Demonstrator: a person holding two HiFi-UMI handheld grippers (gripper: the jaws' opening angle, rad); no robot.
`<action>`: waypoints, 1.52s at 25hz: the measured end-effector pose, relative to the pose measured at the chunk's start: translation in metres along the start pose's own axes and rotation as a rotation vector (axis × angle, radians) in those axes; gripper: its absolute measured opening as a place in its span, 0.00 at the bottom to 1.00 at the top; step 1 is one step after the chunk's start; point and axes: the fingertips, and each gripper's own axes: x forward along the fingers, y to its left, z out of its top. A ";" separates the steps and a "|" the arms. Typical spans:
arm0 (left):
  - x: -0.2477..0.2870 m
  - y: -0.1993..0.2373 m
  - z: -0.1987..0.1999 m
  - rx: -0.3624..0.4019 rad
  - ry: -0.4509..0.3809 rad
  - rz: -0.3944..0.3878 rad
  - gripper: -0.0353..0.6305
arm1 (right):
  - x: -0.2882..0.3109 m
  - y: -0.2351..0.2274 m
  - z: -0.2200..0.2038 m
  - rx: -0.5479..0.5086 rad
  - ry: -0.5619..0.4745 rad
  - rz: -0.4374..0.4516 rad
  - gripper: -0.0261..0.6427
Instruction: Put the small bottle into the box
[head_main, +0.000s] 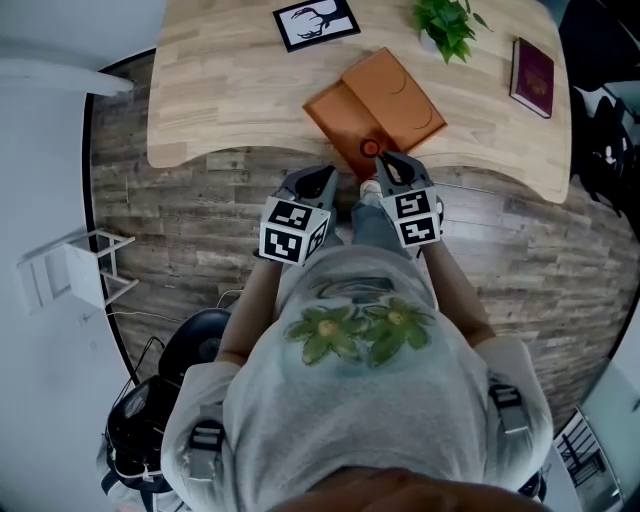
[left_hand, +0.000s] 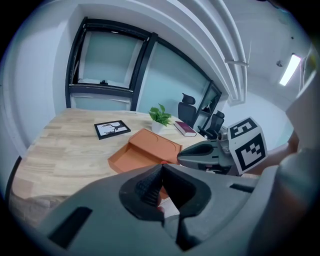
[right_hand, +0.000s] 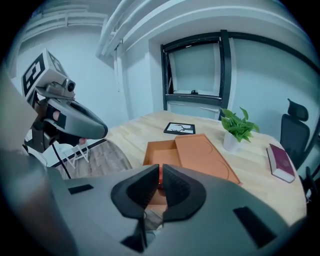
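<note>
I record a matt, grained pale-wood table (head_main: 220, 90), a smooth matt orange card box (head_main: 335, 110), a rough-looking wood-plank floor (head_main: 180, 220), and matt grey plastic shells on the left gripper (left_hand: 161, 170) and right gripper (right_hand: 160, 180).

Cool, even light fills the room, from pale windows (left_hand: 107, 65) at ten o'clock in the left gripper view and a ceiling strip light (left_hand: 291, 69) glaring at two o'clock. Shadows on the table (head_main: 230, 90) are faint. Both gripper views bow strongly and darken toward their rims, and the foreground at six o'clock is blurred.
</note>
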 end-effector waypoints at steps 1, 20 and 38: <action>0.001 -0.002 0.001 0.005 0.000 -0.005 0.06 | -0.002 0.001 0.000 0.015 -0.004 0.005 0.07; 0.015 -0.027 0.009 0.095 0.018 -0.091 0.06 | -0.029 0.023 0.013 0.011 -0.104 0.032 0.05; 0.028 -0.031 0.012 0.132 0.052 -0.109 0.06 | -0.026 0.004 0.007 0.024 -0.065 -0.038 0.05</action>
